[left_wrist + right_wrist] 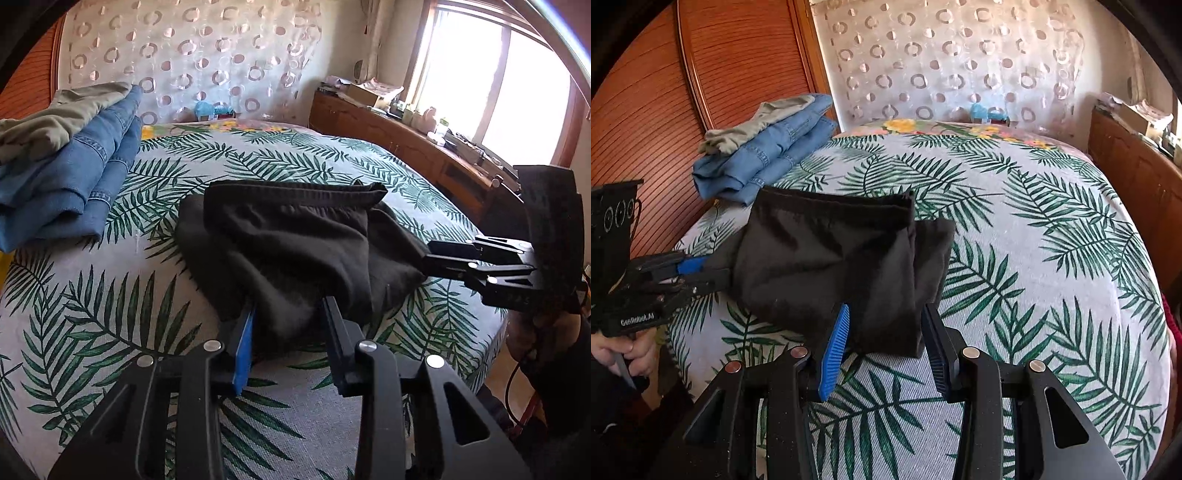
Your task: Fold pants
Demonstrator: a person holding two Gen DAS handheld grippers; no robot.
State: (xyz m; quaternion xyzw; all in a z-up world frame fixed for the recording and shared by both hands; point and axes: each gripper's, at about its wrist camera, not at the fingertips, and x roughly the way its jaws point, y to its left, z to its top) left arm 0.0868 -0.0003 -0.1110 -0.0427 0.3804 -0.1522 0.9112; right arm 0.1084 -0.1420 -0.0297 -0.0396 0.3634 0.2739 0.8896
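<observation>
The black pants (288, 251) lie folded on the bed (110, 332), near edge between both tongs. The left tongs (291, 314) appear clamped on it. The right tongs (886, 321) stand open (cloth between, unpressed).

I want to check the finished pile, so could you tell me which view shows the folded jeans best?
The right wrist view: the whole stack of jeans shows, with an olive garment on top. In the left wrist view the jeans are larger but cut off at the picture's left edge.
</observation>
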